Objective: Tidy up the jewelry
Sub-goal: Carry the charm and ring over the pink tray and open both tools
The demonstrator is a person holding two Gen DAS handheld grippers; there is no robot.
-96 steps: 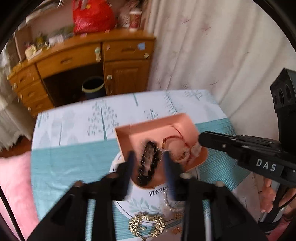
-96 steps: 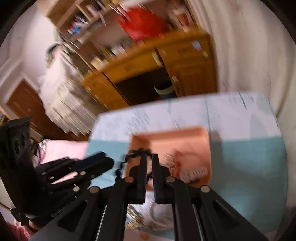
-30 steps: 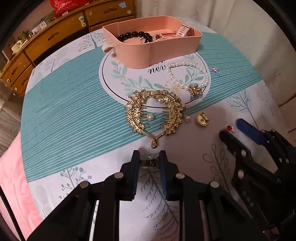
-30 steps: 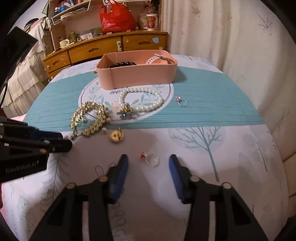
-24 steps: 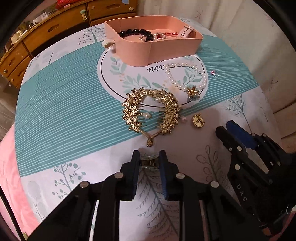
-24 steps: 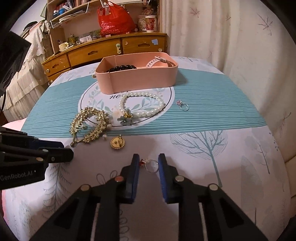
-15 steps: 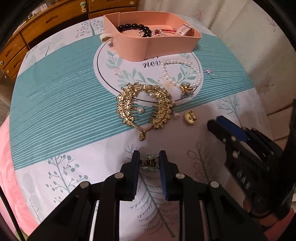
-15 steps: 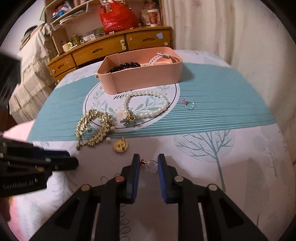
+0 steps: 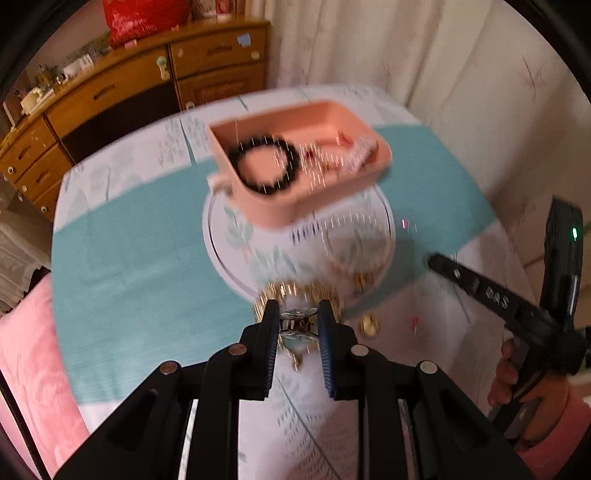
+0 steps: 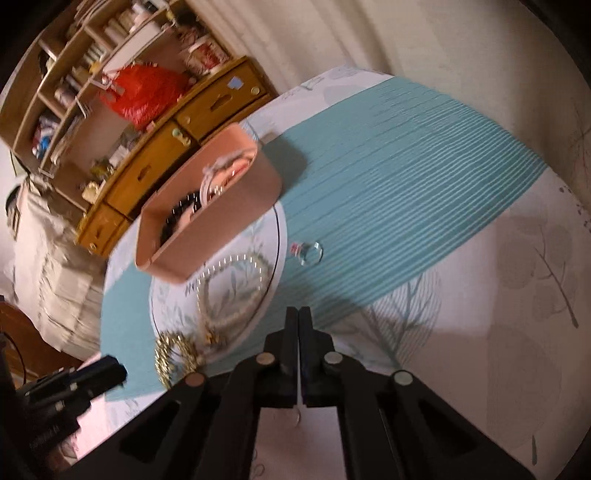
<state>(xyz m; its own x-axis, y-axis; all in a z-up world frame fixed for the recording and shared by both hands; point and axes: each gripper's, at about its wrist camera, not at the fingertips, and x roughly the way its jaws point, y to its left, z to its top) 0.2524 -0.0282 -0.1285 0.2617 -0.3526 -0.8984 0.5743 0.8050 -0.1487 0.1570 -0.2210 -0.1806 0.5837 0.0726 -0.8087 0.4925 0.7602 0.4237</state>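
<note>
My left gripper [image 9: 296,325] is shut on a small hair clip [image 9: 295,324] and holds it above the table, short of the pink tray [image 9: 325,201]. The tray holds a black bead bracelet [image 9: 266,168] and other pieces. The gold hair comb [image 9: 295,291] lies under the clip. My right gripper [image 10: 298,321] has its jaws pressed together; a thin ring [image 10: 297,413] shows behind the fingertips, hold unclear. It also shows in the left wrist view [image 9: 434,260]. A pearl necklace [image 10: 225,295], the gold comb [image 10: 173,350] and a silver ring [image 10: 310,253] lie on the cloth near the tray [image 10: 218,229].
A wooden dresser [image 9: 122,96] with a red bag [image 9: 144,16] stands behind the table. A curtain [image 9: 424,62] hangs at the right. A pink cushion [image 9: 33,369] lies at the left. A gold pendant [image 9: 369,325] and a small red-stone ring [image 9: 415,321] lie on the cloth.
My left gripper has lifted the hair clip off the cloth and moved toward the tray. My right gripper has shut fully, risen and tilted.
</note>
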